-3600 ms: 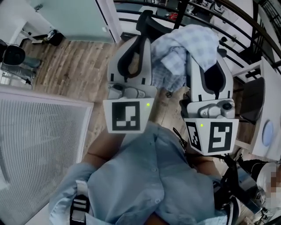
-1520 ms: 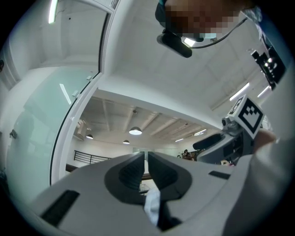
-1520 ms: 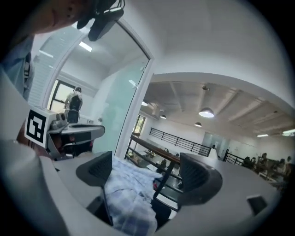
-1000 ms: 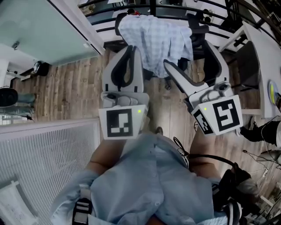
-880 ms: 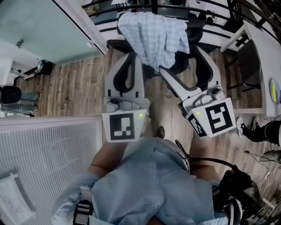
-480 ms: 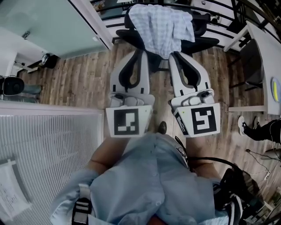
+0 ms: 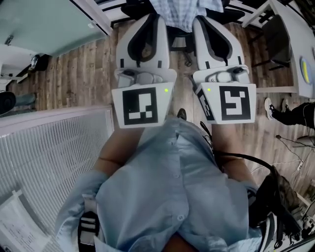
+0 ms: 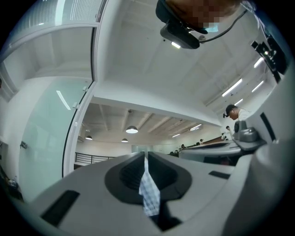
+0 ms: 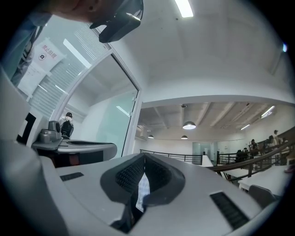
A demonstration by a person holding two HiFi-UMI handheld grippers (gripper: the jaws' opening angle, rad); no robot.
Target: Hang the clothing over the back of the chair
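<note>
The blue-and-white checked shirt (image 7: 183, 9) hangs over the black chair (image 7: 179, 35) at the top edge of the head view, half cut off. My left gripper (image 7: 156, 17) and right gripper (image 7: 199, 20) are held side by side in front of the chair, one on each side of the shirt's lower hem. Both are shut, and nothing is gripped. In the left gripper view a sliver of the checked cloth (image 8: 149, 196) shows through the slit behind the closed tips (image 8: 145, 154). The right gripper view shows the same: a strip of cloth (image 9: 142, 186) below its closed tips (image 9: 144, 156).
A glass partition (image 7: 44, 24) stands at the left and a white slatted panel (image 7: 44, 147) beside me. A white desk (image 7: 295, 29) is at the right, with a person's legs (image 7: 290, 113) near it. Cables and a black bag (image 7: 278, 197) lie at lower right.
The right gripper's jaws went from wide open to shut. Both grippers drew back from the chair toward me and now sit side by side. The shirt stayed on the chair.
</note>
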